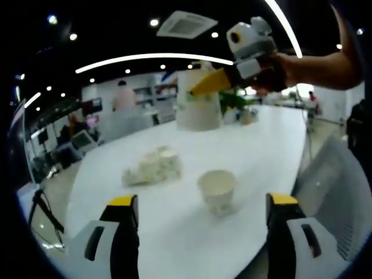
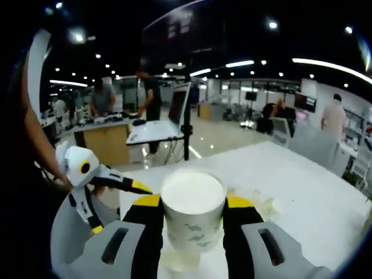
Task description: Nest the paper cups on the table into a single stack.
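A white paper cup [image 1: 217, 189] with a faint green print stands upright on the white table [image 1: 261, 151], just beyond and between the jaws of my left gripper [image 1: 202, 200], which is open and not touching it. My right gripper [image 2: 193, 201] is shut on a second, similar paper cup [image 2: 193, 215], held upright with its white inside showing. In the left gripper view that held cup [image 1: 197, 104] hangs high above the table, with the right gripper [image 1: 204, 87] coming in from the upper right. The left gripper [image 2: 116, 206] appears open at the left of the right gripper view.
A whitish crumpled heap [image 1: 152, 167] lies on the table left of the standing cup, also seen as the heap [image 2: 264, 206]. Green plants [image 1: 235, 104] stand at the table's far end. People, desks and a stand [image 2: 187, 125] fill the office beyond.
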`<state>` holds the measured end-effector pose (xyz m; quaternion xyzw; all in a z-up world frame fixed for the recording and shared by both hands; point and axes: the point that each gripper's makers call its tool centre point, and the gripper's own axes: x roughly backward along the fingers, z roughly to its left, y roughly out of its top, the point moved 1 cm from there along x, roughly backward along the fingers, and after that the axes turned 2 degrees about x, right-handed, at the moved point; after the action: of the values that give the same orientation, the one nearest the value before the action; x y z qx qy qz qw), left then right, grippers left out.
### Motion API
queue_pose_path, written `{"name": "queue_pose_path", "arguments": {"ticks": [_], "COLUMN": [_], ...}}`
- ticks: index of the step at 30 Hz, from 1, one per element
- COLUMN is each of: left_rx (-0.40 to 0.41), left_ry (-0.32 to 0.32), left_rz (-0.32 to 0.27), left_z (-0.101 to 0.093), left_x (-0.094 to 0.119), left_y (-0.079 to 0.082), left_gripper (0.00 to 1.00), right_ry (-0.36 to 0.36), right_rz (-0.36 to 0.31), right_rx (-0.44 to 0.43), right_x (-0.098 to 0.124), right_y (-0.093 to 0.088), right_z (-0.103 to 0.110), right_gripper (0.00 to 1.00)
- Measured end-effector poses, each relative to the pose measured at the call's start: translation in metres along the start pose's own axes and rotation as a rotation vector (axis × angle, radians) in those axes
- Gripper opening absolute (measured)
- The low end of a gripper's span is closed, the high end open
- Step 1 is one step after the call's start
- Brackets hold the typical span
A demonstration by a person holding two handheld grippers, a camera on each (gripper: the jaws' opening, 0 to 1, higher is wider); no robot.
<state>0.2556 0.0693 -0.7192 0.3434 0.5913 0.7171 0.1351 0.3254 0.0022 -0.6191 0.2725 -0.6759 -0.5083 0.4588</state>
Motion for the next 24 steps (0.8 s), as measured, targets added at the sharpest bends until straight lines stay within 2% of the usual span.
{"name": "queue_pose_path", "arguments": {"ticks": [6,8,9,11,13,16,18,19,21,24], "left_rx": [0.008,0.061,0.094,0.113,0.113,0.121,0.172,0.186,0.198,0.208], "left_ry": [-0.016,-0.069,-0.096,-0.165,-0.206,-0.217,-0.224,-0.225,-0.225,-0.244], "left_rz": [-0.007,-0.044,-0.029,0.017,0.049,0.009,-0.061,-0.075,-0.087,-0.103], "left_z": [-0.002,-0.008,-0.011,-0.020,-0.026,-0.028,-0.027,-0.026,-0.024,-0.026], "left_x": [0.000,0.001,0.003,0.005,0.005,0.005,0.002,0.002,0.000,0.000], "left_y": [0.003,0.010,0.009,0.004,0.002,0.015,0.034,0.039,0.046,0.058], "left_gripper": [0.89,0.90,0.89,0.88,0.83,0.79,0.80,0.79,0.78,0.71], "right_ry": [0.020,0.027,0.028,0.032,0.051,0.073,0.095,0.112,0.157,0.173], "right_rz": [-0.012,-0.022,-0.031,-0.049,-0.069,-0.086,-0.101,-0.113,-0.142,-0.184], "right_rx": [-0.004,0.000,0.005,0.016,0.024,0.026,0.016,0.007,-0.033,-0.055], "right_x": [0.002,0.003,0.003,0.005,0.007,0.009,0.011,0.011,0.013,0.017], "right_y": [0.000,0.000,0.001,0.003,0.005,0.008,0.010,0.011,0.012,0.017], "right_z": [0.014,0.018,0.019,0.021,0.025,0.029,0.032,0.034,0.039,0.039], "right_gripper": [0.37,0.37,0.37,0.37,0.37,0.37,0.37,0.37,0.37,0.37]}}
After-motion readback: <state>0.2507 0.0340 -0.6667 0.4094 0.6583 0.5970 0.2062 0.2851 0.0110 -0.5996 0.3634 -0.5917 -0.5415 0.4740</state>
